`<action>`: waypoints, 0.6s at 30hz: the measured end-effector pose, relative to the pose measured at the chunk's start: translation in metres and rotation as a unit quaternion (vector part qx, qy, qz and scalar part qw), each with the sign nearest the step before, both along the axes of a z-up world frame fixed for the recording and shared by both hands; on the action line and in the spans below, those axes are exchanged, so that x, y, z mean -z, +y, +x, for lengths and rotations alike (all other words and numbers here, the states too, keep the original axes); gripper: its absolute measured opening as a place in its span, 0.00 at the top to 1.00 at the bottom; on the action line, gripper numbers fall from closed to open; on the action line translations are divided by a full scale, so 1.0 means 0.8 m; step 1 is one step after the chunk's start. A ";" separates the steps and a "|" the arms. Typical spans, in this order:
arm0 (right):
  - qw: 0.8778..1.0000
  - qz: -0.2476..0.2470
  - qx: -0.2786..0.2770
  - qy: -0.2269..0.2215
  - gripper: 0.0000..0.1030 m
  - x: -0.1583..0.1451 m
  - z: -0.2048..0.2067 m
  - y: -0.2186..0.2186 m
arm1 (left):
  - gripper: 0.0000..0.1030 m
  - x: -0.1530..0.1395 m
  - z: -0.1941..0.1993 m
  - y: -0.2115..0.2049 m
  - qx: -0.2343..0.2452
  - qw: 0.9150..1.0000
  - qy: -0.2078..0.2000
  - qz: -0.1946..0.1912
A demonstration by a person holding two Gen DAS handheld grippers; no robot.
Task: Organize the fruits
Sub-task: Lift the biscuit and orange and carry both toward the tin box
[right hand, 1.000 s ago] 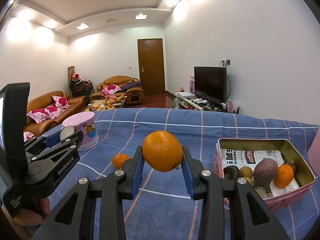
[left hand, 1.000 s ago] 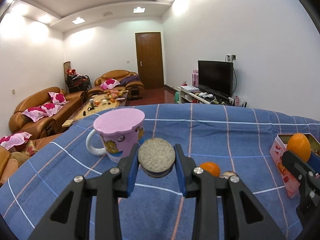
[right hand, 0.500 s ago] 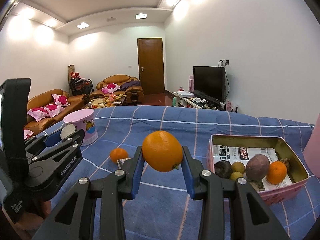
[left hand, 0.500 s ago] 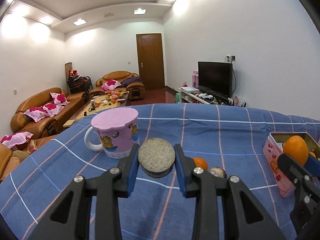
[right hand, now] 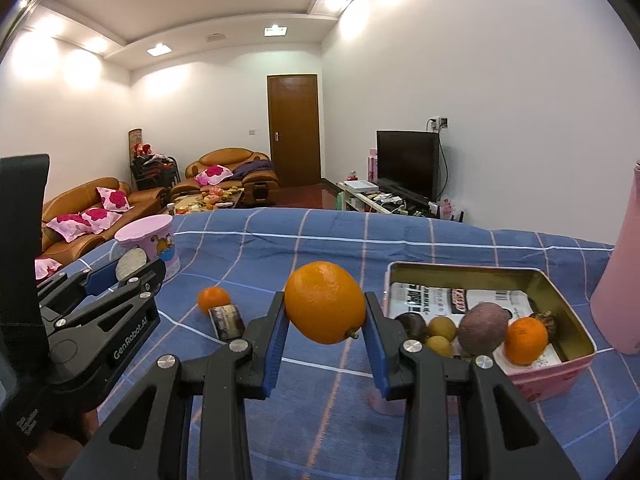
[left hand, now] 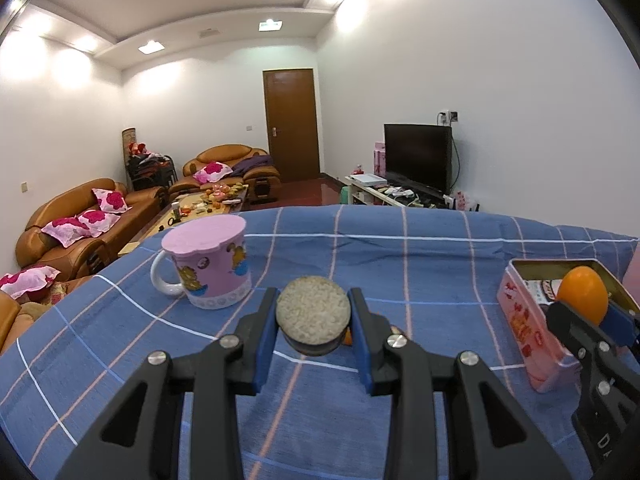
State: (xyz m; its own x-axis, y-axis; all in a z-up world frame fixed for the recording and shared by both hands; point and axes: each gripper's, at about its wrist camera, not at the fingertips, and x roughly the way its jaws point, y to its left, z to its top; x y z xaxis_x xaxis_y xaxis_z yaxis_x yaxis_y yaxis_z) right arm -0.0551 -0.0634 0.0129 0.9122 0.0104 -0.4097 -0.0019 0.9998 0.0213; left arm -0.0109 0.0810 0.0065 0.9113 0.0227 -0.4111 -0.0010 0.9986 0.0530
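Blue-padded, the right tongs (right hand: 325, 336) are clamped on an orange (right hand: 325, 302), one pad against each side, the fruit held clear above the checked blue cloth (right hand: 320, 248). The left tongs (left hand: 313, 332) are closed on a round, flat biscuit (left hand: 313, 310) with a pale speckled face and a dark rim; it too hangs above the cloth.

From the right wrist view, the left tongs (right hand: 120, 270) show at the left side with the biscuit (right hand: 130, 263) gripped between them. From the left wrist view, the right tongs (left hand: 580, 312) stand at the right side, the orange (left hand: 582, 294) in front of the tin's open top.

Just past the right tongs, toward the worktop's right edge, sits a pink tin (right hand: 560, 372), open, lined with printed paper. Inside lie a tangerine (right hand: 525, 340), a purplish-brown round fruit (right hand: 482, 328), two small yellow-green fruits (right hand: 442, 328) and a dark one (right hand: 412, 326). A tall pink bottle (right hand: 620, 280) stands beside the tin at the right edge.

Between the two tongs, near the middle of the worktop, a small tangerine (right hand: 214, 299) rests touching a short dark cylinder (right hand: 227, 321) lying on its side. Toward the far left corner a pink lidded mug (left hand: 208, 266) with a cartoon print stands upright.
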 end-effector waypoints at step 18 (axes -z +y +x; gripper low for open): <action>1.000 -0.007 0.028 0.001 0.63 -0.001 -0.017 -0.065 | 0.65 -0.003 -0.020 -0.075 0.038 0.999 -0.008 0.008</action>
State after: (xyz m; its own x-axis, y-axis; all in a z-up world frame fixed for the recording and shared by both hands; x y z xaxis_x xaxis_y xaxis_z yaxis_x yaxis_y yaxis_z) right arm -0.0687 -0.1158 0.0136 0.9104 -0.0469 -0.4110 0.0549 0.9985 0.0076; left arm -0.0266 0.0209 0.0085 0.9167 -0.0404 -0.3976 0.0742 0.9948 0.0702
